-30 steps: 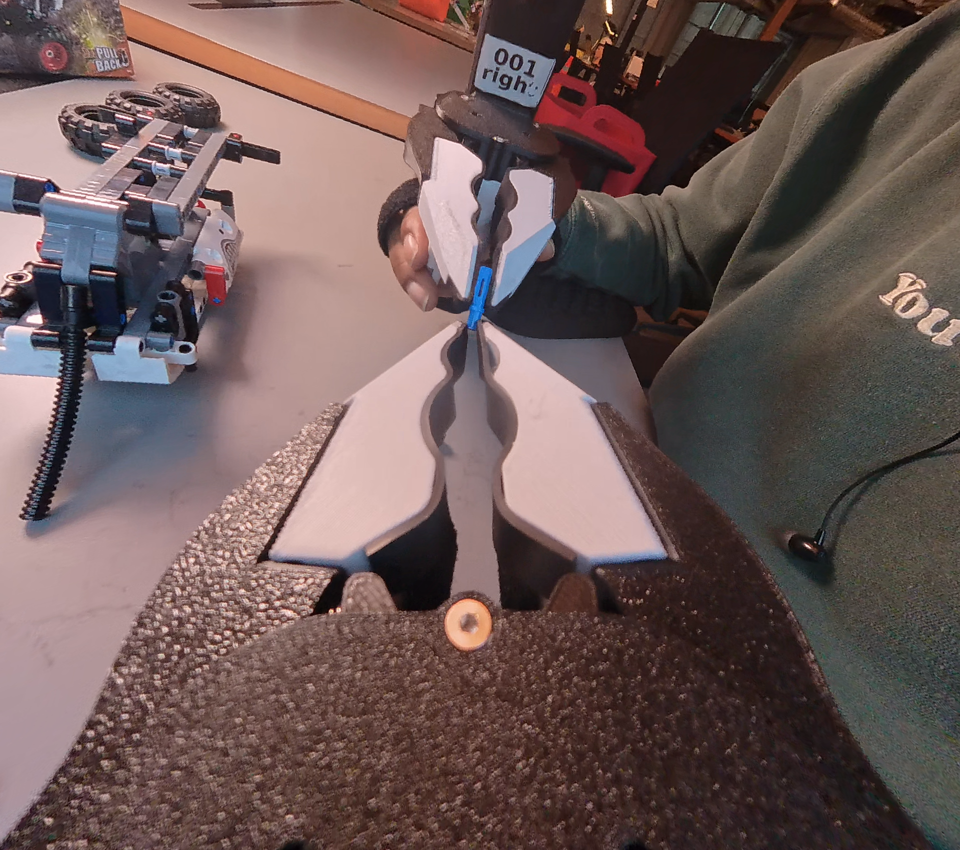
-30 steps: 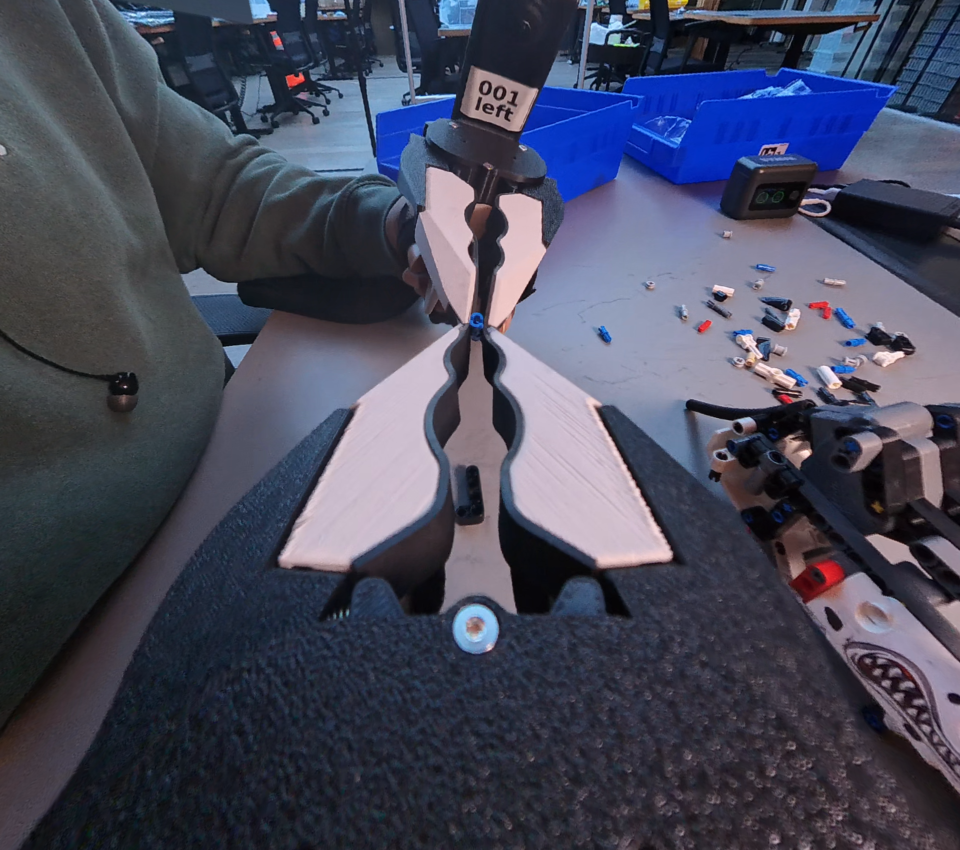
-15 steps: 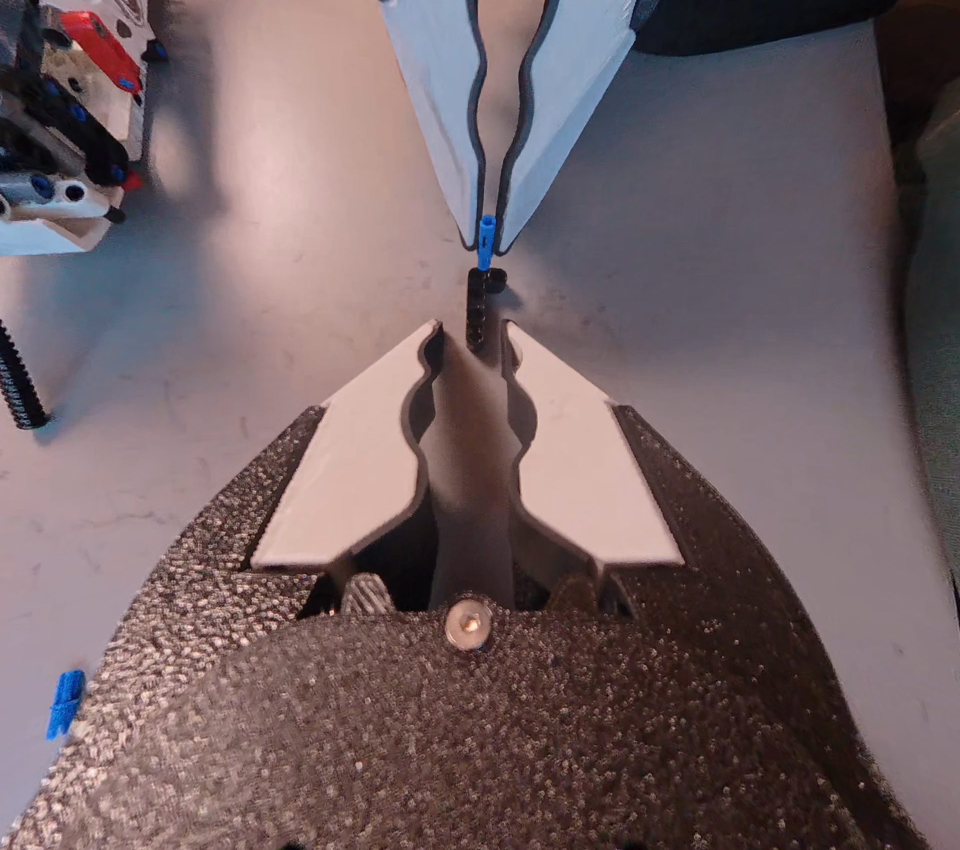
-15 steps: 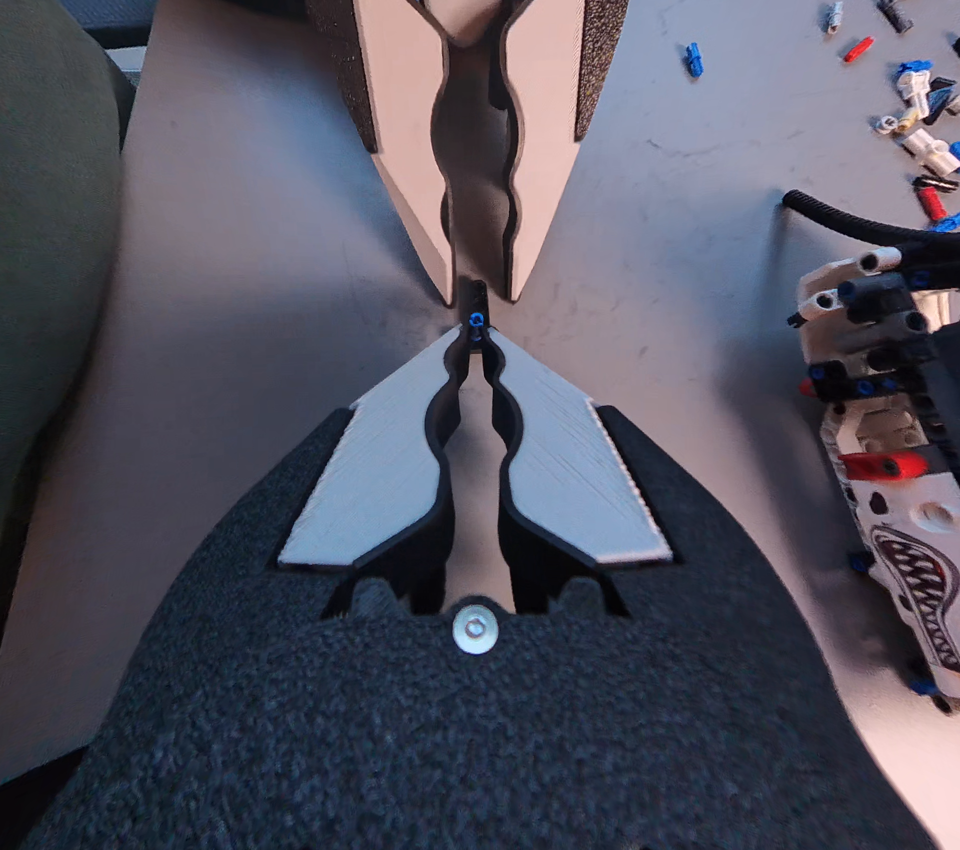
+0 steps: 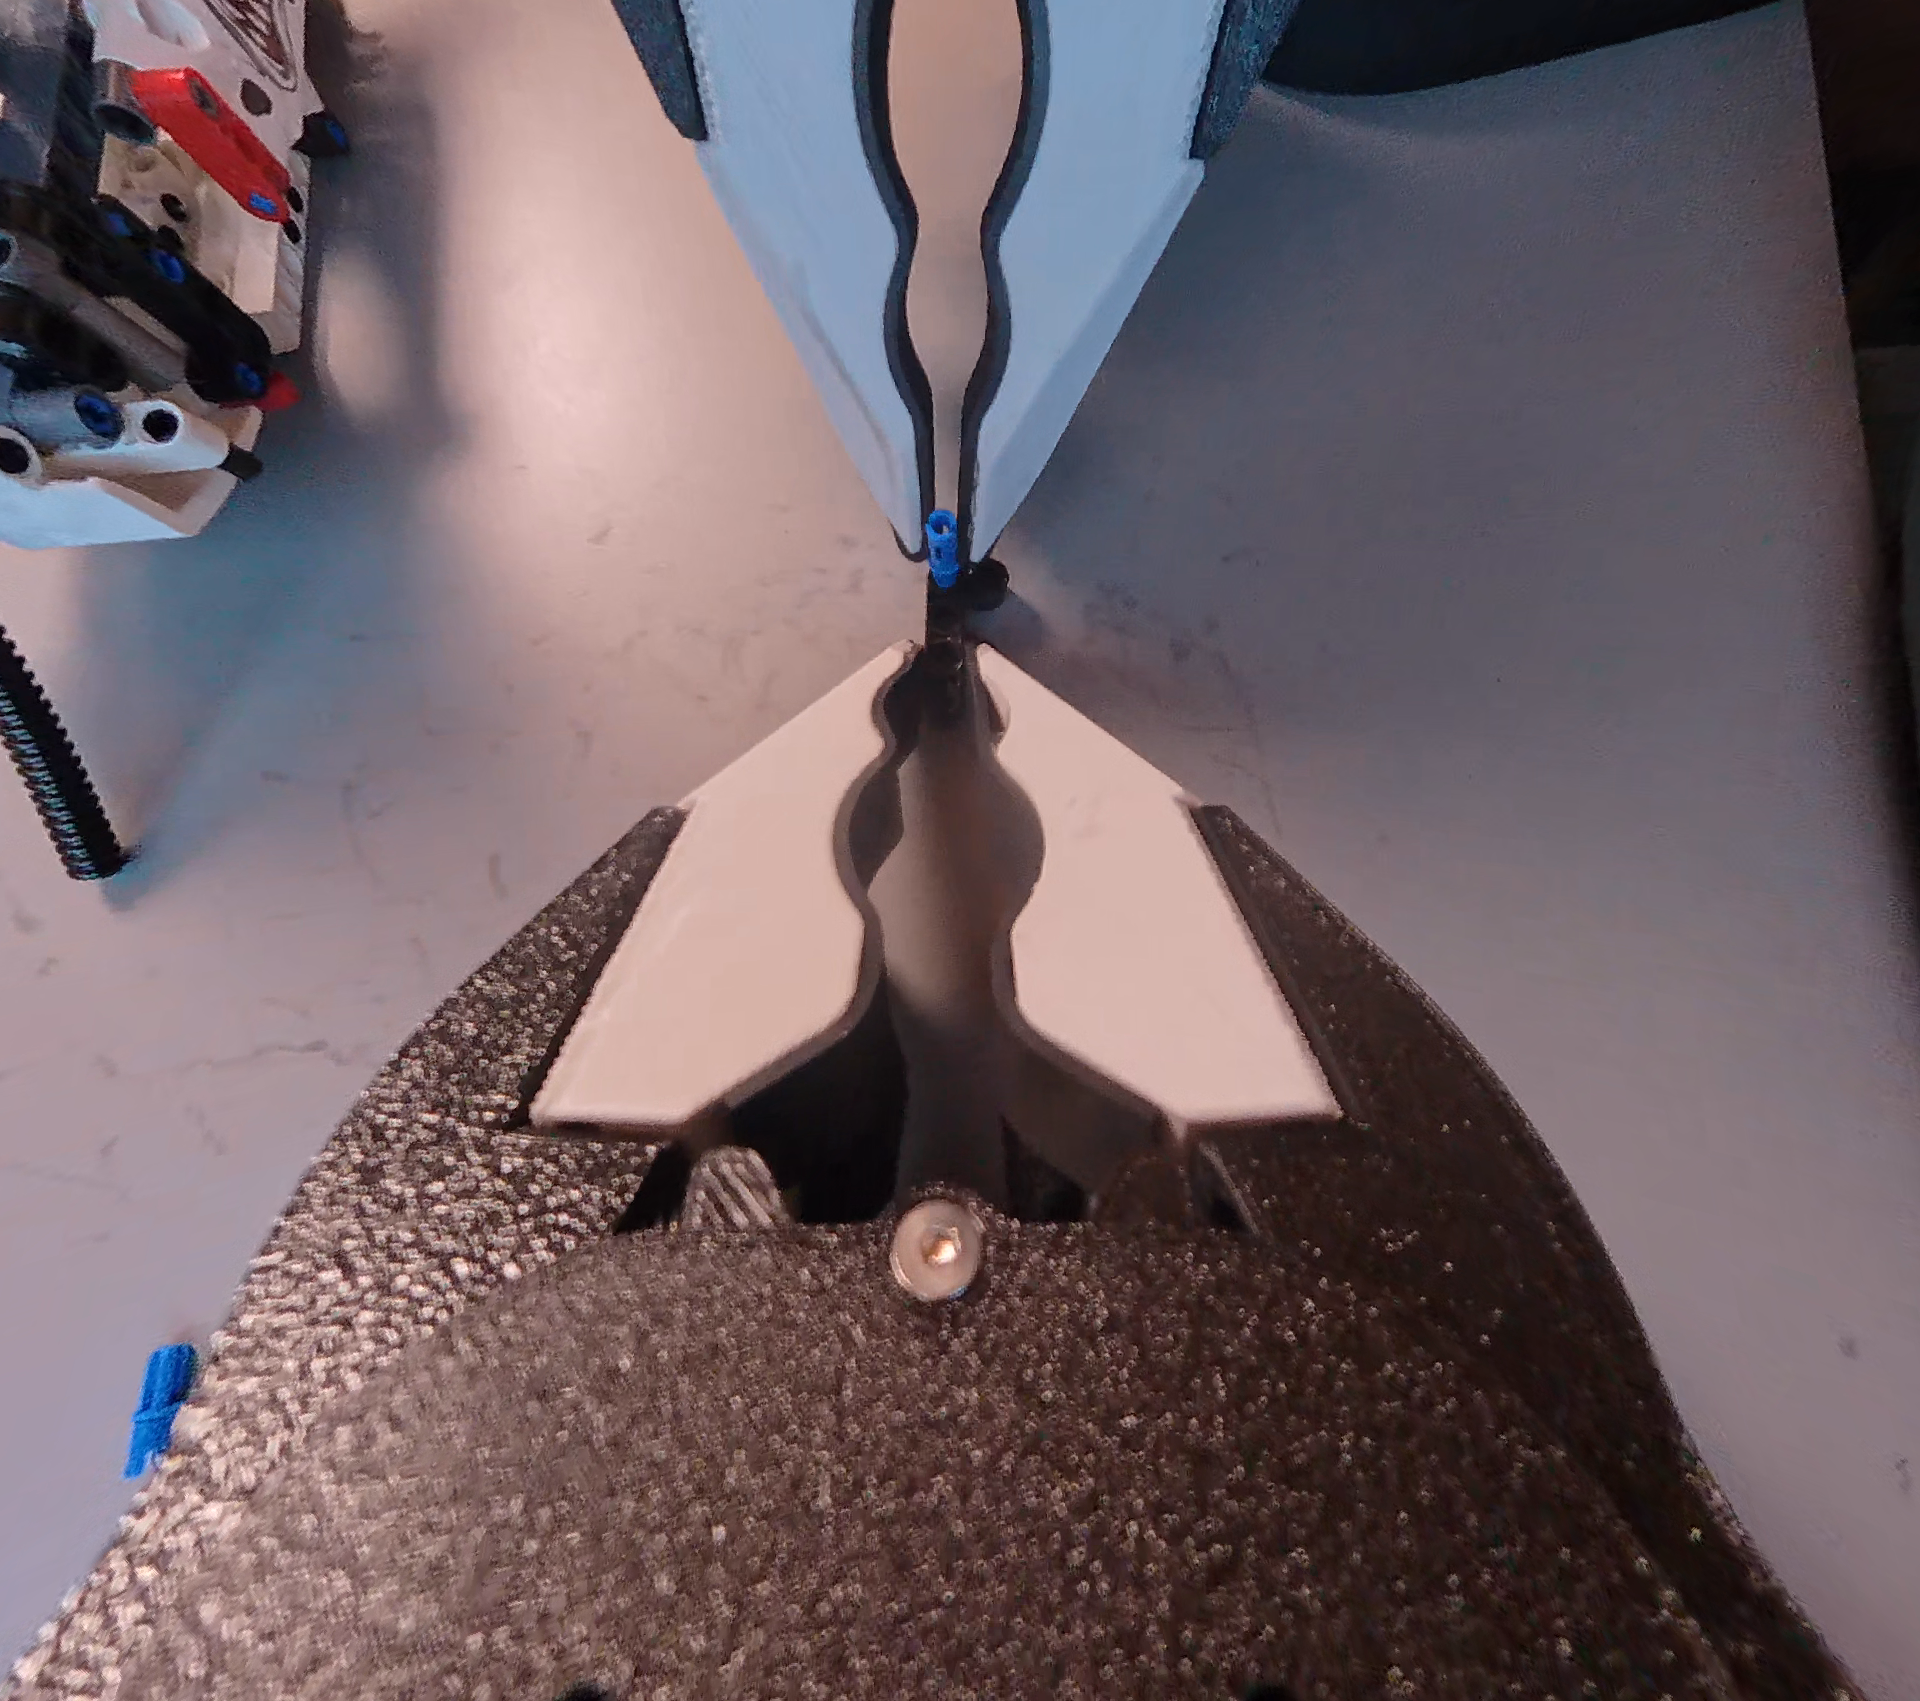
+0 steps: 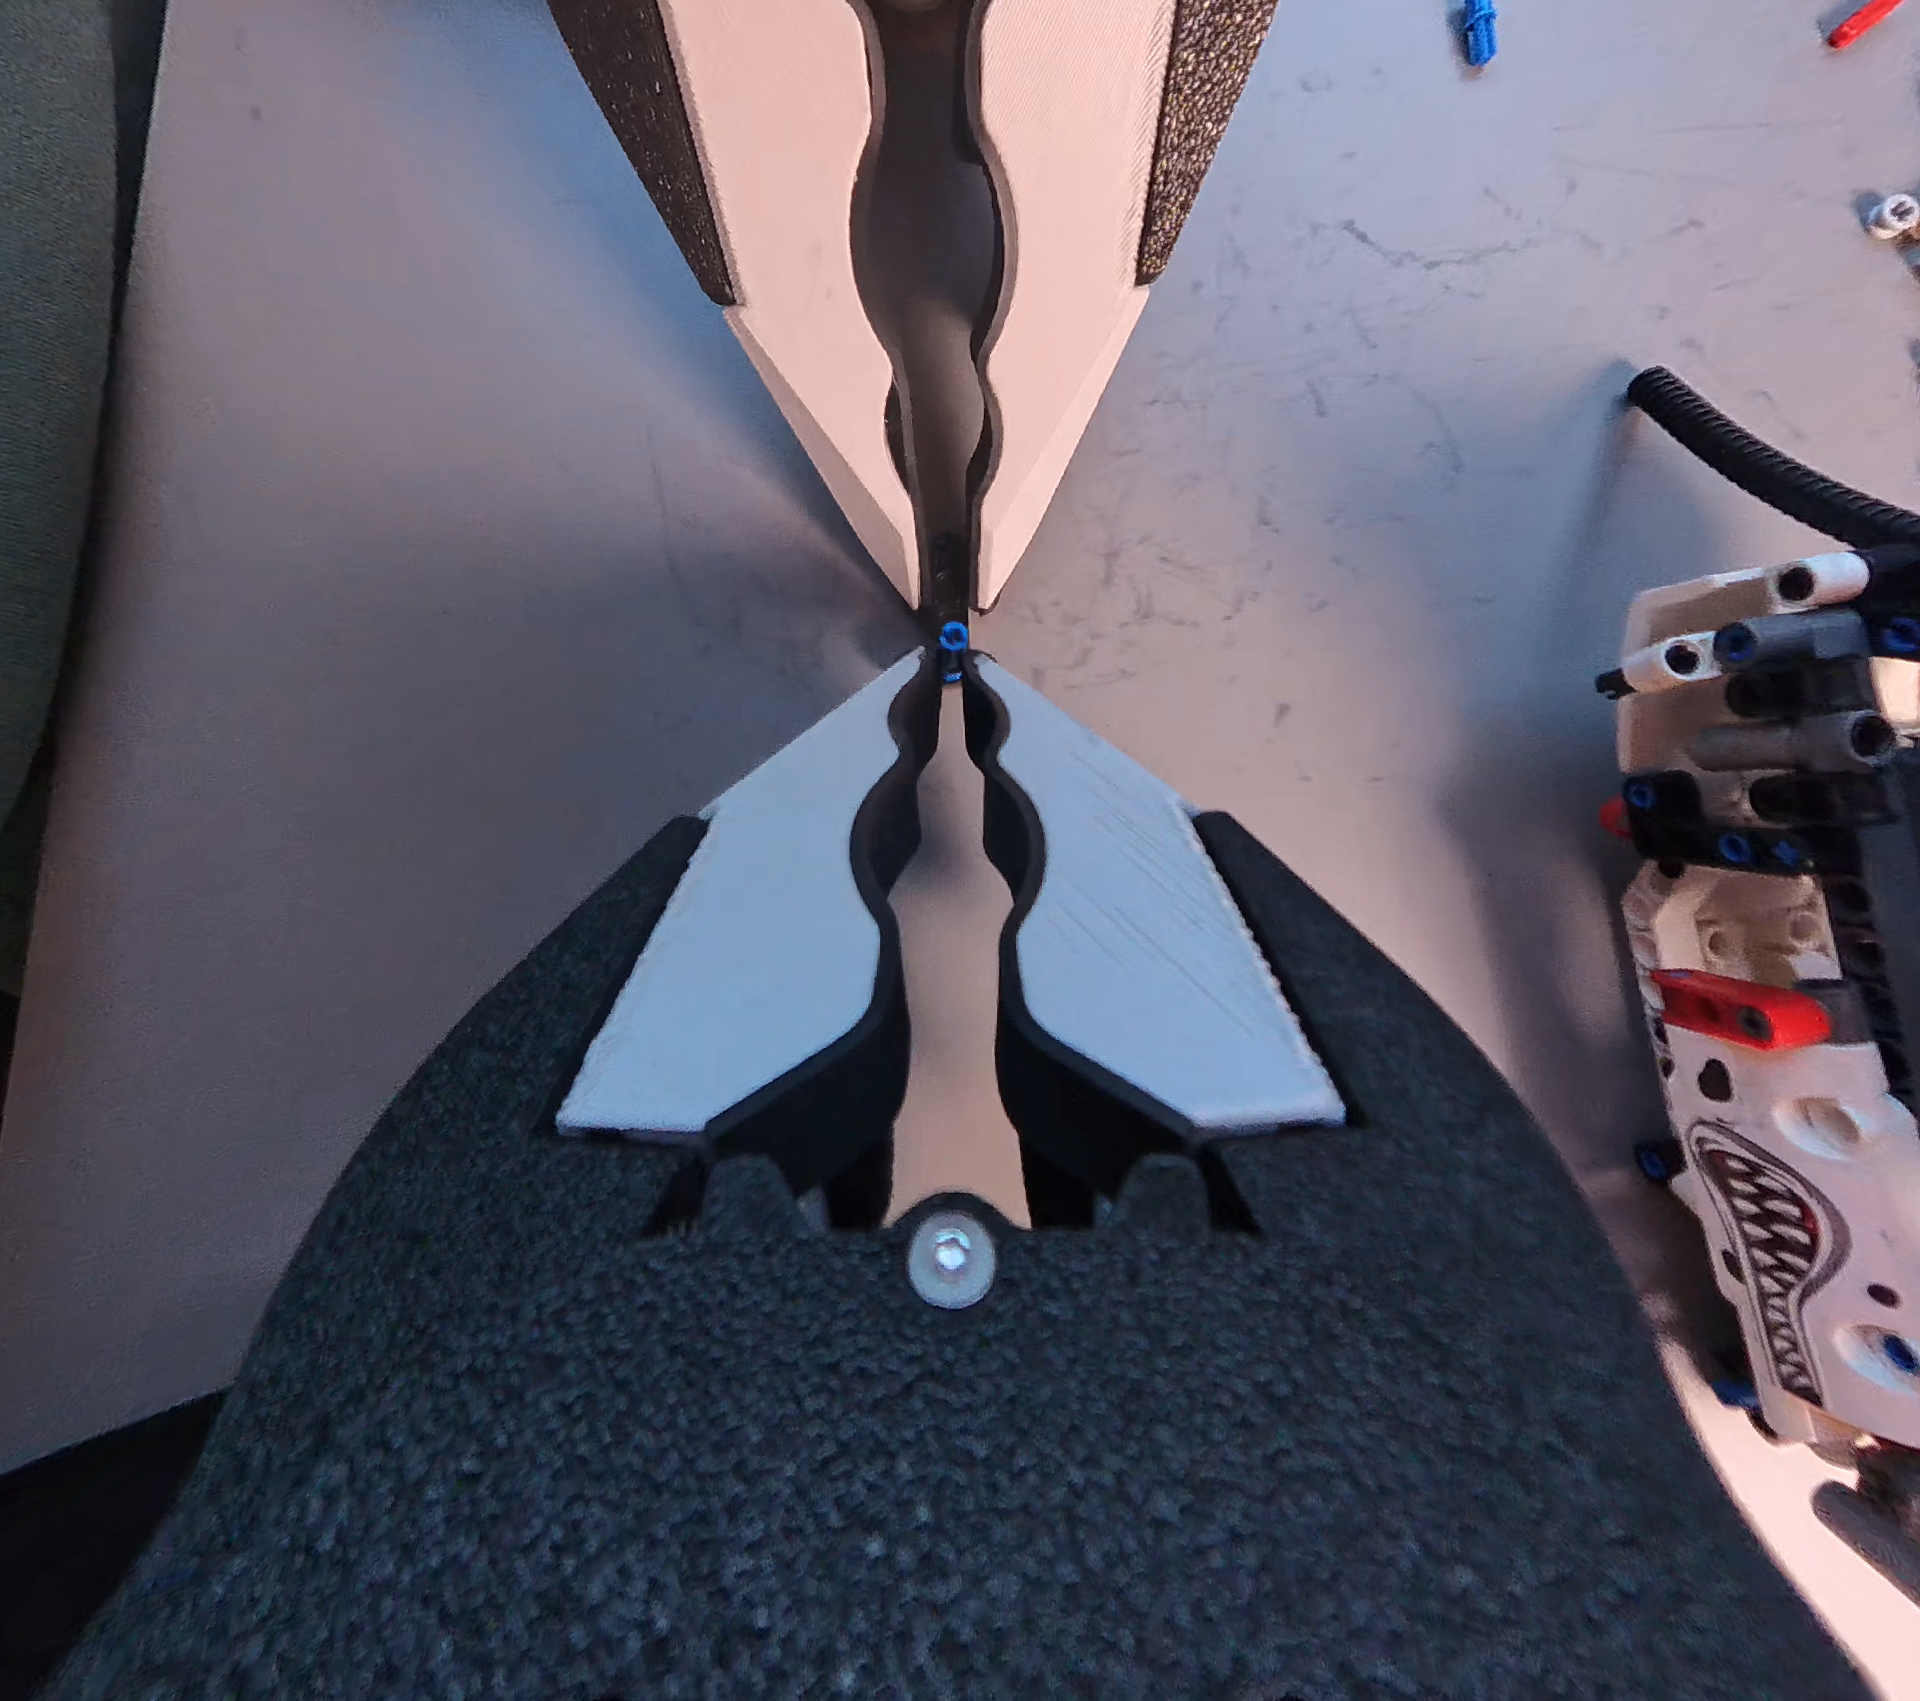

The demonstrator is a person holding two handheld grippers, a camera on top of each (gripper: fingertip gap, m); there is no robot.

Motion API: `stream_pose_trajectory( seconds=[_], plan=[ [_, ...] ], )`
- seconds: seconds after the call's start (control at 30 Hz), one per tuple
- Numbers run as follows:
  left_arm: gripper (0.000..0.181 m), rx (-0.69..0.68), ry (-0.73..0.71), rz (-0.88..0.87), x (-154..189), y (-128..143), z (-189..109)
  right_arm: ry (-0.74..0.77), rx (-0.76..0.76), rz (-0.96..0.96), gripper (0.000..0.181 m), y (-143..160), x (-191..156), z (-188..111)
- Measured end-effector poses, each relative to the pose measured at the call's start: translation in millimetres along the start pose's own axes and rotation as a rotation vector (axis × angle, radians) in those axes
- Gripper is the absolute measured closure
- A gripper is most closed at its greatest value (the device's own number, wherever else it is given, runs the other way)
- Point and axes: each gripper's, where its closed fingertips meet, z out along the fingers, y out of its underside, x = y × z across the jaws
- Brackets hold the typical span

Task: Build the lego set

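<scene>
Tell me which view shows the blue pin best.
Left wrist view: the blue pin shows side-on, full length, pinched at the right gripper tips. Right wrist view shows only its round end, mostly hidden between that gripper's fingertips.

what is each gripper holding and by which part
Right gripper pinches a blue pin at its rear end; left gripper grips a small black beam by one end.

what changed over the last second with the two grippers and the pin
Both grippers tipped down from level, tip to tip, to point at the table. The left gripper, open half a second ago, has shut on the black beam. The right gripper stays shut on the blue pin, now meeting the beam. The truck model has not moved.
</scene>
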Motion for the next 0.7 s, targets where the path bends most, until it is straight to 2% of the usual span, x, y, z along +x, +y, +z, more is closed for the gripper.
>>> stream_pose_trajectory(
  seconds=[0.3, 0.4, 0.5, 0.57, 0.7],
  plan=[
    [0.175, -0.001, 0.004, 0.006, 1.1, -0.5, 0.7, -0.016, -0.095, -0.06, 0.18, -0.7, -2.3, 3.9],
    [0.175, -0.001, 0.0, 0.008, 1.2, -0.3, 0.5, -0.042, -0.093, -0.026, 0.181, 3.6, -1.9, 3.0],
    [0.174, 0.001, 0.0, 0.013, 1.7, 0.1, -0.5, -0.048, -0.01, 0.022, 0.181, 3.0, -3.7, 3.5],
    [0.167, 0.014, 0.012, 0.012, 3.0, -1.6, -1.6, -0.032, 0.043, 0.068, 0.181, 1.4, -2.6, 1.0],
    [0.175, 0.059, 0.034, -0.001, 5.3, -8.9, -4.1, 0.016, 0.084, 0.088, 0.181, 4.7, -0.6, -5.5]
  ],
)
